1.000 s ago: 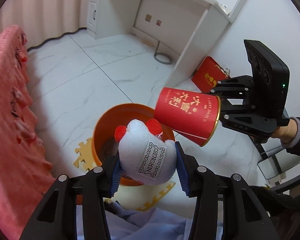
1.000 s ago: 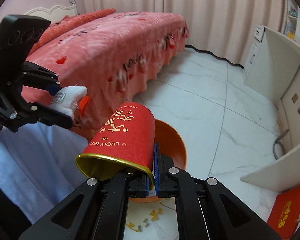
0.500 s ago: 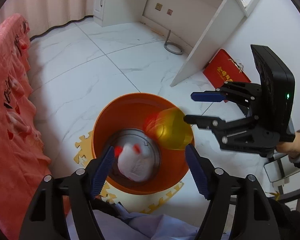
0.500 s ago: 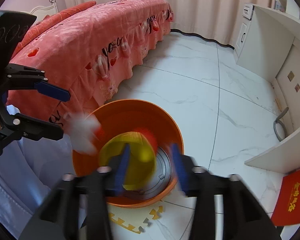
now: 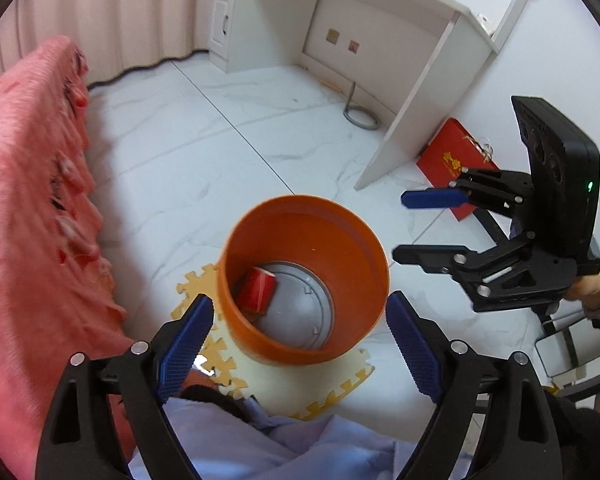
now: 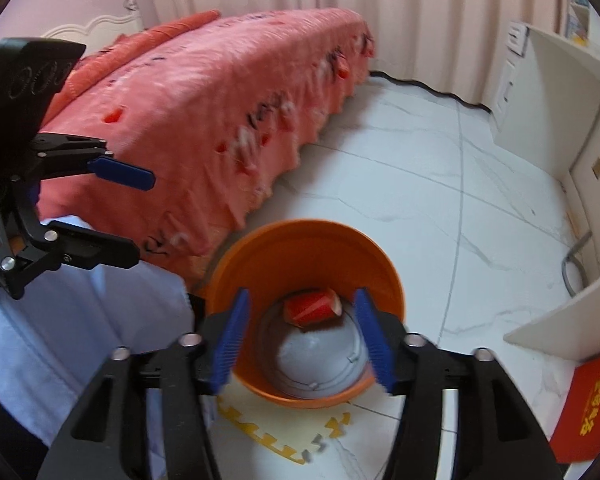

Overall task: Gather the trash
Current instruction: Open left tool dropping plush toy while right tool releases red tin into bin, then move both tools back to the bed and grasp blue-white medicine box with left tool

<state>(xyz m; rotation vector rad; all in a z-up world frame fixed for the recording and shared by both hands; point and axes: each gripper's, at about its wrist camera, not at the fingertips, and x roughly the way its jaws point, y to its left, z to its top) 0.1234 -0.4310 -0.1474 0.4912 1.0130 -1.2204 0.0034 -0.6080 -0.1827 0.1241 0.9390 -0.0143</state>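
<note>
An orange bin (image 5: 366, 240) stands on the floor below both grippers. A red paper cup (image 5: 257, 290) lies on its side on the bin's grey bottom, also seen from the right wrist as the red cup (image 6: 312, 306) in the bin (image 6: 236, 256). My left gripper (image 5: 300, 340) hangs over the bin, its jaws opening with nothing between them. My right gripper (image 6: 301, 296) is also above the bin, jaws opening and empty. From the side, the right gripper (image 5: 403, 228) and the left gripper (image 6: 140, 216) both show spread fingers. I cannot make out the white plush toy.
A pink bed cover (image 6: 220, 92) hangs close on one side of the bin. A yellow foam puzzle mat (image 5: 340, 384) lies under the bin. A white desk (image 5: 400, 40) and a red gift bag (image 5: 452, 164) stand beyond. Light blue cloth (image 5: 280, 448) lies near me.
Both grippers have let go and spread their jaws. The white plush toy and the red cup have dropped from them into the orange bin.
</note>
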